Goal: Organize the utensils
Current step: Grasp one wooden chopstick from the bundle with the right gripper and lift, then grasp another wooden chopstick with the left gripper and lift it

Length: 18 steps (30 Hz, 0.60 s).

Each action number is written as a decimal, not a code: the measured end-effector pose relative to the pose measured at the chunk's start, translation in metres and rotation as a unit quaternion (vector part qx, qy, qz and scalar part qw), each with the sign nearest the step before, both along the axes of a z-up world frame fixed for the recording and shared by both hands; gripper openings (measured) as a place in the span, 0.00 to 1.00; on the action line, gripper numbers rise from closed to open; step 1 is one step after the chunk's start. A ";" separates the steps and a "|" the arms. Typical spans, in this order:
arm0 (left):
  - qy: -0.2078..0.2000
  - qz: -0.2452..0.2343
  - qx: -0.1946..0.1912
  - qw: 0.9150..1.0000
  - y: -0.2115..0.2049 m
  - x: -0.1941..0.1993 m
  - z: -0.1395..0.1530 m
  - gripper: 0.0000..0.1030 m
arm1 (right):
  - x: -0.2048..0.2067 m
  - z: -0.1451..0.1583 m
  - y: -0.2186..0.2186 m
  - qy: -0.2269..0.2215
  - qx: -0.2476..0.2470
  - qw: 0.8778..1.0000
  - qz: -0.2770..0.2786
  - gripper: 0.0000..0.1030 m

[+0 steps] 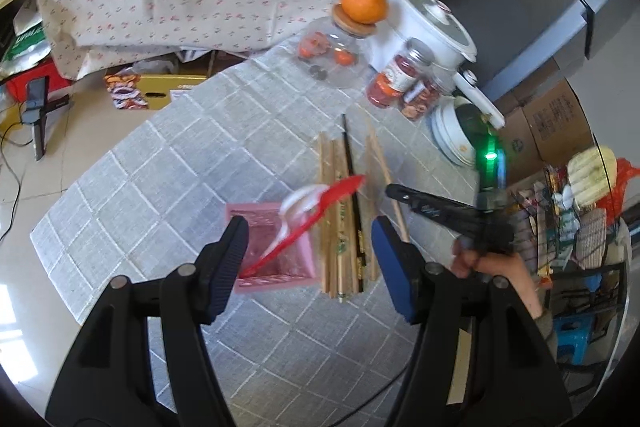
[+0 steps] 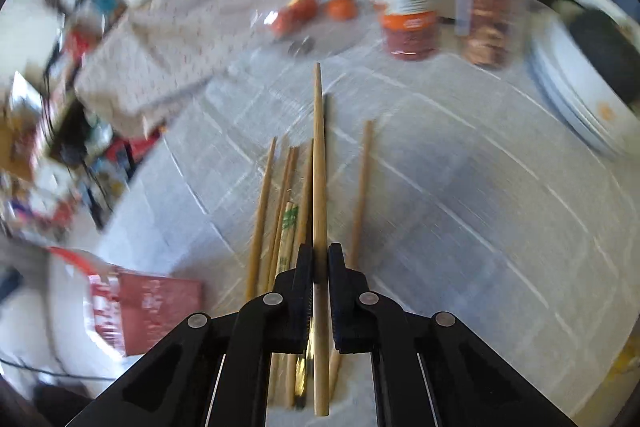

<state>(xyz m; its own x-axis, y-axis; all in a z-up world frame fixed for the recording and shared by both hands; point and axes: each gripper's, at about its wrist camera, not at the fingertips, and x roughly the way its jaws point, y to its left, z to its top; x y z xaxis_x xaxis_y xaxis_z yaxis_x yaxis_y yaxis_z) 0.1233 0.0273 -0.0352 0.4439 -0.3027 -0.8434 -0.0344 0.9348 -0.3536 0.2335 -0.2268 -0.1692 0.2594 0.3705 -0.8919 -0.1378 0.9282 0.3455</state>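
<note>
Right wrist view, low centre: the right gripper (image 2: 319, 267) has its jaws clamped on one wooden chopstick (image 2: 319, 163), which runs up the frame above the loose chopsticks (image 2: 280, 211) on the checked tablecloth (image 2: 460, 207). Left wrist view shows the left gripper (image 1: 308, 251) wide apart and empty over the pink box (image 1: 276, 255), lower centre, already holding a red spoon (image 1: 320, 215). The picking-up step seems in hand; next, carry the stick left and drop it into the box.

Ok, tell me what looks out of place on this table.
An orange sits balanced on the cork lid of the round glass jar, an odd perch. Chopsticks lie loose beside the pink holder, one stray apart.
</note>
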 end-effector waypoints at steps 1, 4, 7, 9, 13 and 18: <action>-0.002 -0.009 0.001 1.000 -0.007 -0.001 0.001 0.63 | -0.006 0.004 -0.012 0.008 0.009 1.000 -0.022 0.07; -0.003 -0.038 0.011 0.999 -0.034 -0.004 0.001 0.63 | -0.022 0.001 -0.023 0.035 -0.040 0.998 -0.020 0.07; 0.002 -0.062 0.014 0.998 -0.066 -0.004 -0.003 0.63 | -0.039 -0.020 -0.026 0.069 -0.097 0.993 0.011 0.07; 0.007 -0.085 0.020 0.996 -0.091 -0.004 -0.005 0.63 | -0.045 -0.030 -0.033 0.082 -0.116 0.990 0.017 0.07; 0.016 -0.104 0.040 0.994 -0.150 0.018 -0.022 0.63 | -0.044 -0.030 -0.065 0.093 -0.085 0.992 -0.020 0.07; 0.041 -0.110 0.121 0.986 -0.201 0.067 -0.072 0.60 | -0.046 -0.011 -0.116 0.072 -0.021 0.992 -0.100 0.07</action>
<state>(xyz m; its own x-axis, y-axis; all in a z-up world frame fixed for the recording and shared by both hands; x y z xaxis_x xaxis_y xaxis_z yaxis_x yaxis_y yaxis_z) 0.1901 -0.1733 -0.1070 0.3181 -0.1703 -0.9326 0.1591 0.9794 -0.1245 0.1876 -0.3427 -0.1799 0.1936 0.2861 -0.9384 0.0984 0.9461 0.3087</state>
